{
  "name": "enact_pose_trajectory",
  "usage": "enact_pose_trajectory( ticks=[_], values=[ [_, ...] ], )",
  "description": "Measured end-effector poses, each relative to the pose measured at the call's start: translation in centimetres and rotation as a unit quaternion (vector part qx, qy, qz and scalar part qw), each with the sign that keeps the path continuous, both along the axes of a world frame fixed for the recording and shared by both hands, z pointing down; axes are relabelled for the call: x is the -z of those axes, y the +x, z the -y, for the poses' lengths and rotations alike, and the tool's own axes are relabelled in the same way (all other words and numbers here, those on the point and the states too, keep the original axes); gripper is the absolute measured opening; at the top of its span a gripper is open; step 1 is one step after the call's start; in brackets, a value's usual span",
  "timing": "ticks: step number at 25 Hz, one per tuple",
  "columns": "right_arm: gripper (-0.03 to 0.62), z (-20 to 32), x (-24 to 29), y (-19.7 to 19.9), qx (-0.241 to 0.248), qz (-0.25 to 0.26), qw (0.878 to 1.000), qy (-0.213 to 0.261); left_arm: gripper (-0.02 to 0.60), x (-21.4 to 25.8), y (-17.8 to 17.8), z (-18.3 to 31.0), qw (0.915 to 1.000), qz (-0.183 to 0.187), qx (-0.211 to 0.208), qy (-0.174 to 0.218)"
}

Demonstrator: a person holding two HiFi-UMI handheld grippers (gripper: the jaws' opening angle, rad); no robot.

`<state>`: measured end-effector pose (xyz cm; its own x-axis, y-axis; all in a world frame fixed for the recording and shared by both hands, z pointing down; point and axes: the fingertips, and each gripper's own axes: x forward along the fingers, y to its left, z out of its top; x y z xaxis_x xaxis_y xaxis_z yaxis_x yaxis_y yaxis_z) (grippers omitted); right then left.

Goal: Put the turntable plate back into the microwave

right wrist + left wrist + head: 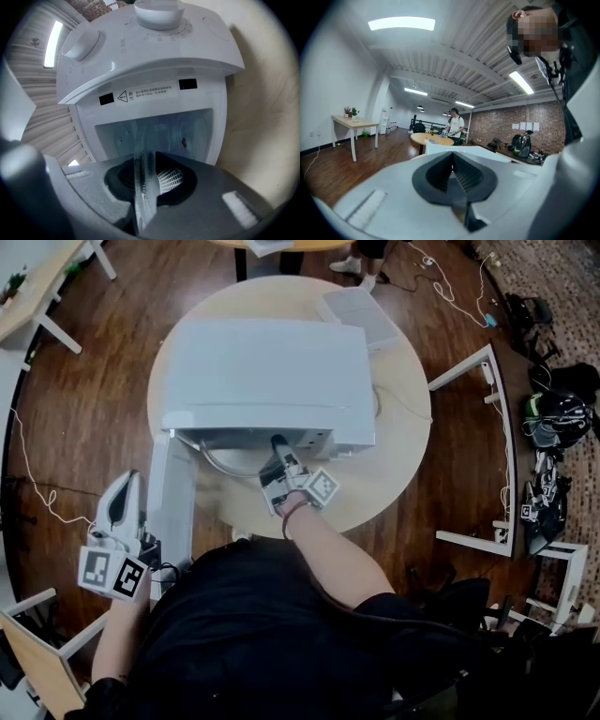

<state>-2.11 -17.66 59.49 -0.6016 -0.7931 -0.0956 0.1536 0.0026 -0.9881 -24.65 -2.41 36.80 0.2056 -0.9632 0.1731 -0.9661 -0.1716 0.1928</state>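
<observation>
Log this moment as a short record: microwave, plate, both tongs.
microwave: white, on the round table, with its door swung open
turntable plate: clear glass, held by its rim at the mouth of the cavity
right tongs: shut on the turntable plate, aimed into the cavity
left tongs: shut, nothing between them, beside the open door and facing out into the room
task state: plate not yet released inside

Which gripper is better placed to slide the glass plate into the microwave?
Right. The right gripper is shut on the glass plate, at the mouth of the open microwave. The left gripper is shut, empty, off beside the door.
</observation>
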Motion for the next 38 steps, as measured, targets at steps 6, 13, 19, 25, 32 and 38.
enact_pose_trajectory(
  ticks=[6, 13, 19, 25, 32, 38],
  values=[
    [0.048, 0.4, -0.6, 1.3, -0.001, -0.004, 1.0, -0.009, 0.006, -0.9, 1.2, 0.2, 1.0, 0.006, -0.007, -0.001],
    [0.049, 2.0, -1.7, 1.1, -0.014, -0.004, 1.0, -0.006, 0.005, -0.3, 0.8, 0.0, 0.9998, 0.017, -0.005, -0.006],
    [0.049, 3.1, -1.6, 0.8, -0.016, -0.01, 1.0, -0.008, 0.005, -0.4, 0.7, 0.0, 0.9997, 0.019, -0.004, -0.014],
    [0.049, 3.7, -2.0, -0.1, -0.023, -0.013, 1.0, -0.014, 0.005, -0.5, 0.5, 0.0, 0.9997, 0.019, -0.001, -0.019],
    [0.051, 4.7, -2.4, 0.1, -0.043, -0.014, 0.999, -0.02, 0.005, -0.8, 0.1, 0.0, 0.9996, 0.017, 0.007, -0.021],
    [0.052, 5.2, -2.9, 0.1, -0.059, -0.015, 0.998, -0.026, 0.005, -1.0, -0.1, 0.2, 0.9996, 0.015, 0.01, -0.023]
  ],
)
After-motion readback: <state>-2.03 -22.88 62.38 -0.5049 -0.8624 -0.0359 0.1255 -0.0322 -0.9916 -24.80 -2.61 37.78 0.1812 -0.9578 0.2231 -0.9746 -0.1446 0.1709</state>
